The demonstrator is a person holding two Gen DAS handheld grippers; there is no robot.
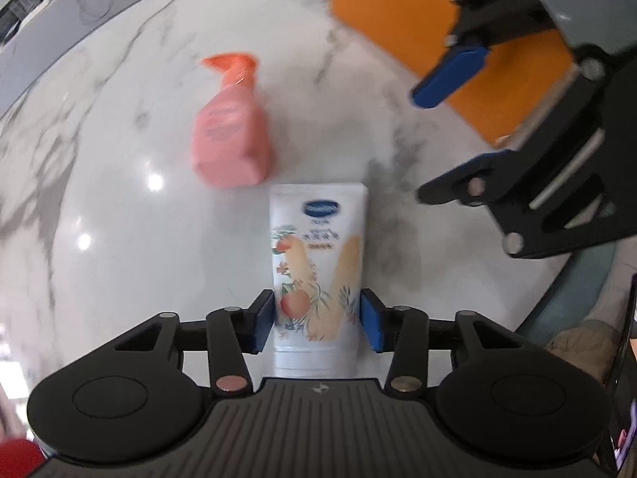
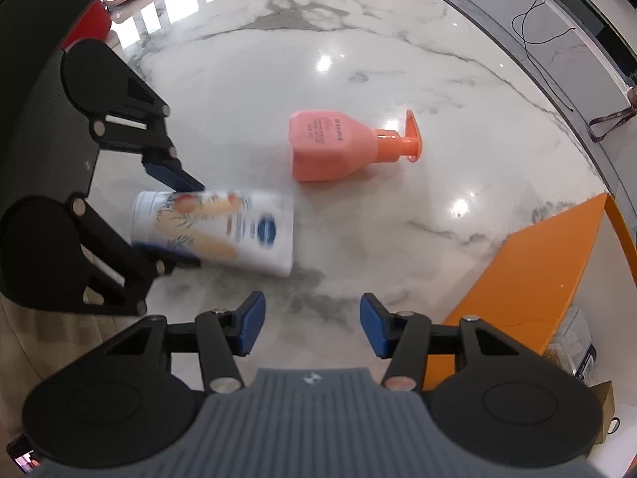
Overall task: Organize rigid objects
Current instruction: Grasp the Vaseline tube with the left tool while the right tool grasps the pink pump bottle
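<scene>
A white cream tube [image 1: 318, 263] with a peach print and a blue logo is held between the blue pads of my left gripper [image 1: 317, 320], which is shut on its lower end. In the right wrist view the tube [image 2: 223, 231] sits just above the marble top, blurred, with the left gripper [image 2: 169, 211] around it. A pink pump bottle [image 1: 231, 135] lies on its side beyond the tube; it also shows in the right wrist view [image 2: 338, 147]. My right gripper [image 2: 312, 328] is open and empty, to the right of the tube [image 1: 446, 135].
An orange box [image 1: 430, 32] stands at the far right of the white marble table [image 1: 119, 199]; it shows at the right in the right wrist view [image 2: 529, 271]. The table's curved edge runs along the far side. A red object [image 2: 89, 26] sits at the far left.
</scene>
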